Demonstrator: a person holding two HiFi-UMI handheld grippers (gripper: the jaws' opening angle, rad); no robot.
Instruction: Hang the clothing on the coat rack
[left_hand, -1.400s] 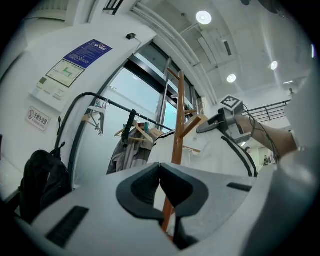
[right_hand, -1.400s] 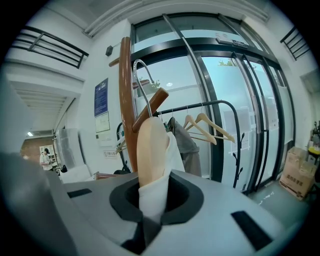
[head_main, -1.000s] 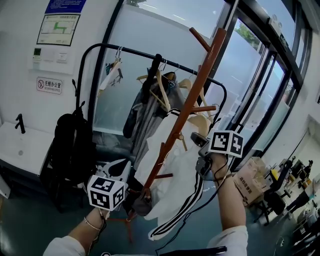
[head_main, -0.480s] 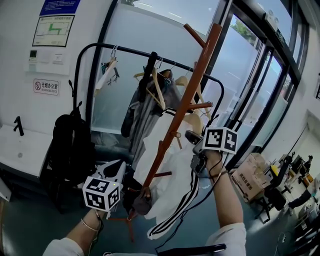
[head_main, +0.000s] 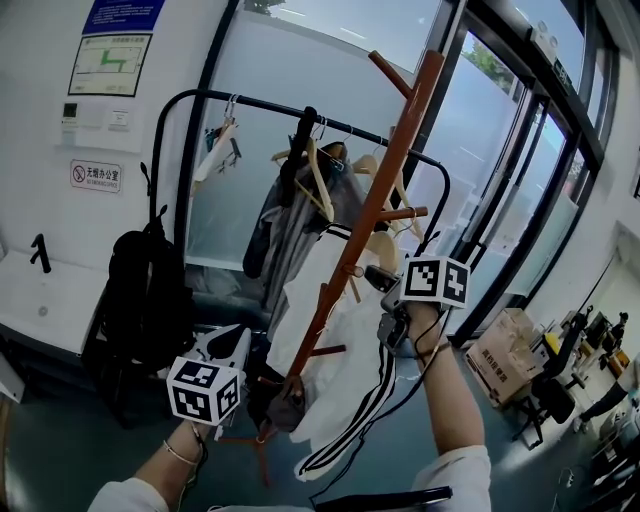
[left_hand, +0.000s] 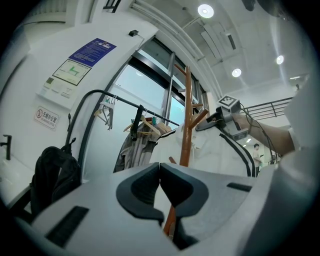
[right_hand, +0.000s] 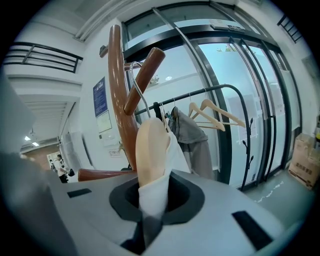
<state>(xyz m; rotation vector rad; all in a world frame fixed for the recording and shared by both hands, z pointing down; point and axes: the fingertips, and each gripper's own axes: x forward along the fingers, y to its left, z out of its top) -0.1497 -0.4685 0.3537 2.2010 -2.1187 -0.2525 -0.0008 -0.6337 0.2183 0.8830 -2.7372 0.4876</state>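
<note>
A brown wooden coat rack (head_main: 378, 196) leans across the middle of the head view, with pegs that point up. A white garment with black stripes (head_main: 345, 360) hangs on a pale wooden hanger (right_hand: 150, 150) next to the pole. My right gripper (head_main: 378, 278) is shut on the hanger's shoulder and the white cloth over it (right_hand: 150, 200). The hanger's wire hook (right_hand: 136, 92) runs close by an upward peg (right_hand: 145, 75); whether it rests on the peg I cannot tell. My left gripper (head_main: 240, 335) is low at the left, shut and empty (left_hand: 160, 182).
Behind the rack stands a black clothes rail (head_main: 250, 100) with wooden hangers and grey garments (head_main: 290, 230). A black backpack (head_main: 145, 290) hangs at its left end. Glass doors fill the right side. A cardboard box (head_main: 505, 355) sits on the floor at right.
My right gripper has carried the hanger and garment a little left, closer to the rack's pole. The left gripper has stayed low at the left.
</note>
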